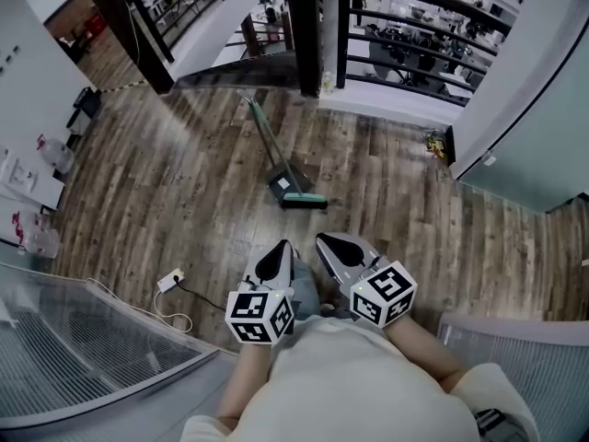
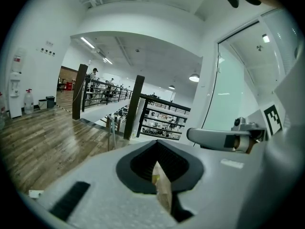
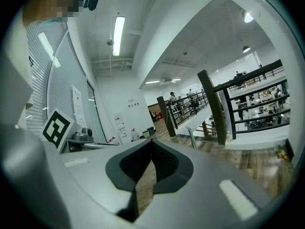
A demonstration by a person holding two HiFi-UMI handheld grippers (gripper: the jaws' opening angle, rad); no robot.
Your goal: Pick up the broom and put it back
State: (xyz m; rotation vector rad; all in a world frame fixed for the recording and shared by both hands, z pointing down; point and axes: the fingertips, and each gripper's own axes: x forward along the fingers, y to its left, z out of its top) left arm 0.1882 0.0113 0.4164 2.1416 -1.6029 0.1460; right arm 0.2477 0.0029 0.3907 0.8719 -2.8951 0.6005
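Broom point(image 1: 265, 143) lies far ahead; left gripper point(image 1: 284, 246) and right gripper point(image 1: 323, 240), closed and empty, must be opened before it is reached

The yellowish floor clutter point(image 1: 434, 142) is seemingly too small to identify.

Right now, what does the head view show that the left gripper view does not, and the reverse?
Only the head view shows the green head of the broom and a white plug with its cable. Only the left gripper view shows the lit ceiling lamps. Both show the wooden floor, the dark railing post and the right gripper.
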